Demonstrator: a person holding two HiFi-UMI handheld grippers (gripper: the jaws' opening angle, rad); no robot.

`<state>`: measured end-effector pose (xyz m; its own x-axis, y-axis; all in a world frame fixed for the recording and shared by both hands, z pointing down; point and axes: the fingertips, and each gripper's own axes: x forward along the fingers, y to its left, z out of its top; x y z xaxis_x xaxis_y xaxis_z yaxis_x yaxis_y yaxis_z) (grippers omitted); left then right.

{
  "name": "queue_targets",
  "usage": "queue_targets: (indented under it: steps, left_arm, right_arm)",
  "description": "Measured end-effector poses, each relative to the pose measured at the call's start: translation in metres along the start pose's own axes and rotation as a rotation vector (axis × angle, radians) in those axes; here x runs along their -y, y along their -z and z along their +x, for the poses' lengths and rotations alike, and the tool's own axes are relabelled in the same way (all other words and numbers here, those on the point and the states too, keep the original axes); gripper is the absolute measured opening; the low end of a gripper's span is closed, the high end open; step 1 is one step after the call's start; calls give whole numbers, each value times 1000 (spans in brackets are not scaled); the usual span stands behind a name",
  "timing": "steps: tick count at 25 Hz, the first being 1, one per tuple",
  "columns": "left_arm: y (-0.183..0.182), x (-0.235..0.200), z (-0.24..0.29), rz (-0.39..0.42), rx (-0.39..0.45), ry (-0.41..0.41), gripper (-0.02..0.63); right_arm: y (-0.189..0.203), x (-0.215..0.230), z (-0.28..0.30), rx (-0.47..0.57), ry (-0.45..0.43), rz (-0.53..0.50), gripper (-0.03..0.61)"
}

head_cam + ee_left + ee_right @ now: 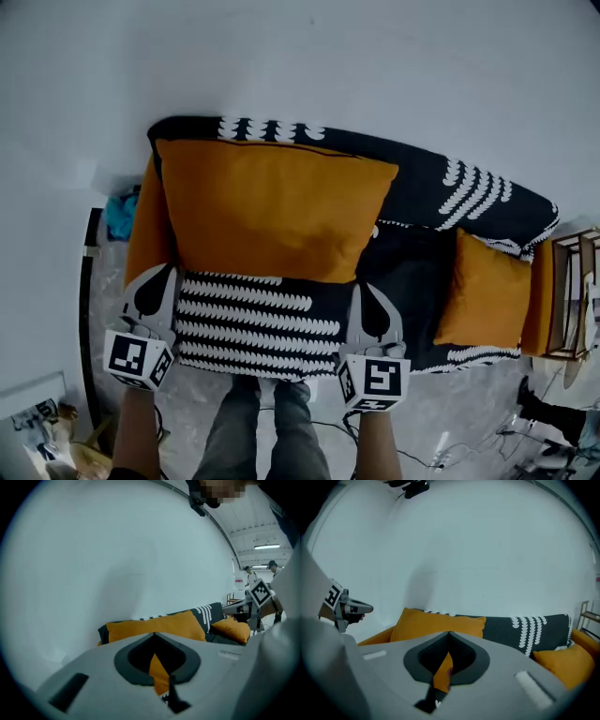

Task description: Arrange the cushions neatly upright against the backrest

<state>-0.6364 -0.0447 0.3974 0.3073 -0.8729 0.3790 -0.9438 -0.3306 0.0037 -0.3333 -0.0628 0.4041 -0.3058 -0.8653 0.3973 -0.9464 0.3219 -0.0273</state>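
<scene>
Both sets of jaws are clamped tight, each with a sliver of orange fabric pinched between the pads. The left gripper (154, 636) has the near left corner of the big orange cushion (272, 206) and the right gripper (449, 634) has the near right corner. The cushion stretches from the grippers to the sofa's backrest (450, 187), with its far edge right up along it, covering most of the left half. The black-and-white patterned seat (253, 319) pokes out below its near edge. A smaller orange cushion (483, 291) sits well apart at the right end of the seat, near a wooden shelf (570, 295).
</scene>
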Motion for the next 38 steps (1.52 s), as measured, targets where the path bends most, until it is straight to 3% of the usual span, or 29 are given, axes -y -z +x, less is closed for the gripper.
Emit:
queue_targets:
  steps: [4, 11, 19, 29, 38]
  left_arm:
    - [-51, 17, -24, 12, 52, 29, 5]
    - [-149, 55, -52, 2, 204, 144, 5]
    - [-216, 102, -74, 1, 283, 318, 5]
    - [-246, 201, -82, 7, 278, 584, 5]
    - [-228, 360, -86, 69, 181, 868, 5]
  right_arm:
    - [-37, 4, -39, 39, 45, 90, 12]
    - [-96, 10, -105, 118, 121, 143, 12]
    - [-150, 30, -206, 239, 294, 182, 12]
    - [-148, 65, -325, 281, 527, 236, 12]
    - [-80, 127, -444, 248, 763, 350, 12]
